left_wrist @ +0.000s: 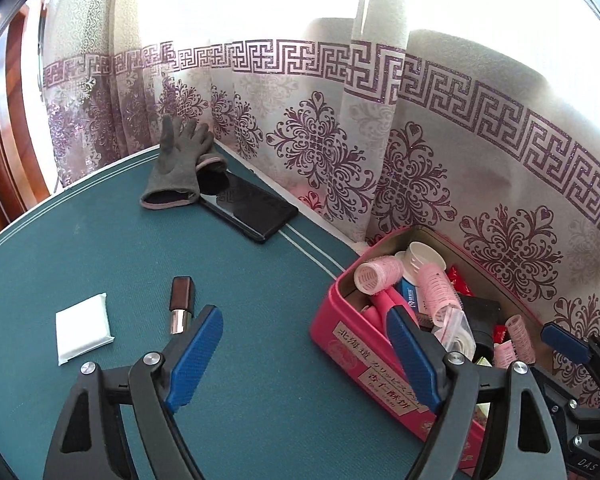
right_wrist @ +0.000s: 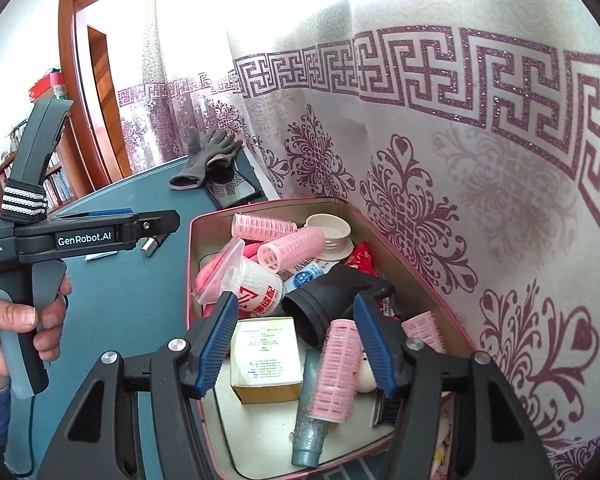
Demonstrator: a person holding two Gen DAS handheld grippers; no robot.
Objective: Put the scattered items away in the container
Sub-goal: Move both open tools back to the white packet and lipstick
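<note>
A pink tin box (left_wrist: pixel 340 334) (right_wrist: pixel 194 248) stands on the green table against the curtain, full of pink hair rollers (right_wrist: pixel 336 368), a small carton (right_wrist: pixel 266 352), a black cup and other bits. On the table lie a brown lipstick (left_wrist: pixel 181 298), a white packet (left_wrist: pixel 83 328), a black phone (left_wrist: pixel 249 209) and a grey glove (left_wrist: pixel 178 168) (right_wrist: pixel 204 162). My left gripper (left_wrist: pixel 306 340) is open and empty, between the lipstick and the box. My right gripper (right_wrist: pixel 296 332) is open and empty above the box contents.
A patterned curtain (left_wrist: pixel 420 140) hangs along the table's far edge, right behind the box. The left gripper body (right_wrist: pixel 80 236) and the hand holding it show at the left of the right wrist view. A wooden door and bookshelves stand beyond the table.
</note>
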